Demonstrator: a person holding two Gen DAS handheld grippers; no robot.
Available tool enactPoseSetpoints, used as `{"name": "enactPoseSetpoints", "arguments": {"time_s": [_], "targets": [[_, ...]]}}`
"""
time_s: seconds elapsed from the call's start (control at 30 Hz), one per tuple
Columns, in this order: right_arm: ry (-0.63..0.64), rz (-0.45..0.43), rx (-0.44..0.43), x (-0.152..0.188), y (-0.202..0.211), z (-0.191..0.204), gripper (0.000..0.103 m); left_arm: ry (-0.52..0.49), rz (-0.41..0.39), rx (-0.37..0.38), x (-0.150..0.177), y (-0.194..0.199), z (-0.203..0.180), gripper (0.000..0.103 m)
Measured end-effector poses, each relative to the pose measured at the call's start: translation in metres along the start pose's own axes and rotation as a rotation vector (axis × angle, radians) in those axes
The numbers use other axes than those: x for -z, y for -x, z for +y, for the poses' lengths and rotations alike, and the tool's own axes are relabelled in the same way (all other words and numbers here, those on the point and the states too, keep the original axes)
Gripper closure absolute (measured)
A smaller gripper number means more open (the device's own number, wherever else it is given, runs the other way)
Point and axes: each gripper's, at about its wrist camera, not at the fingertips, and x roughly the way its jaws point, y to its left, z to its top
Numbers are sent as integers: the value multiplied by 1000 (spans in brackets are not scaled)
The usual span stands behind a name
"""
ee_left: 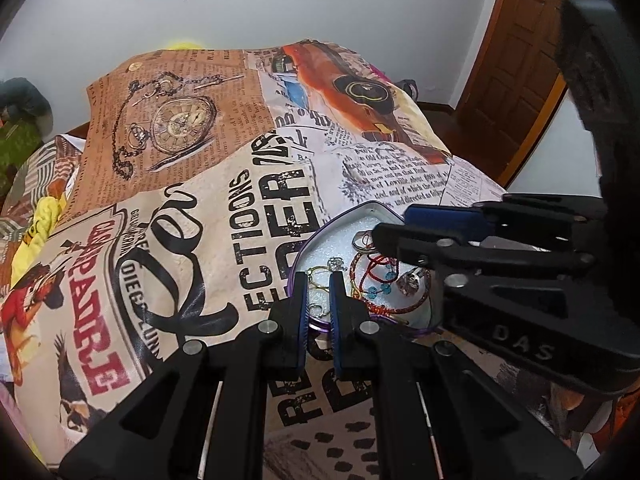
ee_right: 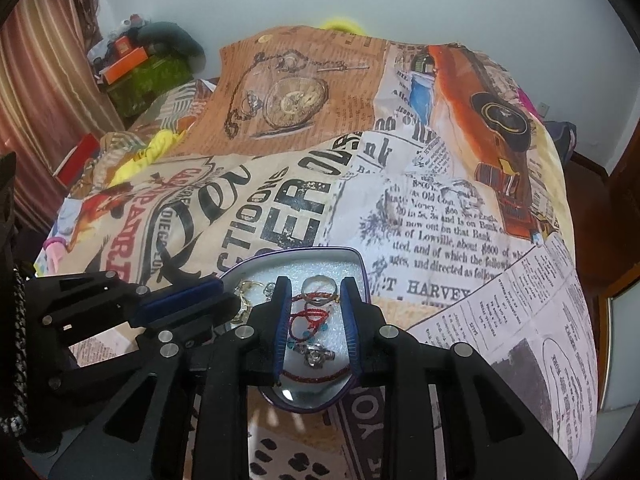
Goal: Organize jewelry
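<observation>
A purple heart-shaped tin with white foam lining lies on the printed bedspread. It holds several pieces: a silver ring, red cord bracelets, blue beads, a silver charm and gold hoops. My left gripper is over the tin's near left rim, its jaws narrowly apart with nothing clearly between them. My right gripper hovers open over the tin, straddling the ring and bracelets. Each gripper shows in the other's view, the right, the left.
The bedspread covers a bed, with a newspaper, pocket-watch and car print. Yellow fabric and boxes lie at the far left by a curtain. A wooden door stands at the right.
</observation>
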Motion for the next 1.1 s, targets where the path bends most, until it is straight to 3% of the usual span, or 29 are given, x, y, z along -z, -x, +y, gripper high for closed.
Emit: {"name": "enactPoseSetpoints", "arguments": {"time_s": [0.2, 0.37, 0.47, 0.67, 0.77, 0.83, 0.9, 1.03, 1.1], "targets": [[11, -37, 19, 1, 22, 6, 79, 7, -32, -6, -3, 24, -3, 94], [9, -102, 28, 1, 56, 12, 79, 12, -91, -8, -6, 59, -7, 83], [5, -163, 24, 1, 85, 17, 79, 13, -143, -15, -8, 89, -12, 83], [25, -336, 40, 11, 161, 34, 79, -2, -322, -39, -9, 176, -25, 82], [36, -432, 40, 21, 201, 44, 78, -9, -430, -36, -5, 225, -33, 75], [37, -512, 43, 30, 230, 52, 74, -18, -516, -41, 3, 259, -40, 69], [32, -588, 50, 40, 253, 58, 59, -27, -588, -41, 11, 285, -46, 61], [37, -755, 87, 66, 298, 74, 51, -40, -718, -66, 38, 329, -59, 51], [42, -811, 110, 78, 313, 83, 41, -42, -763, -95, 51, 342, -64, 43]]}}
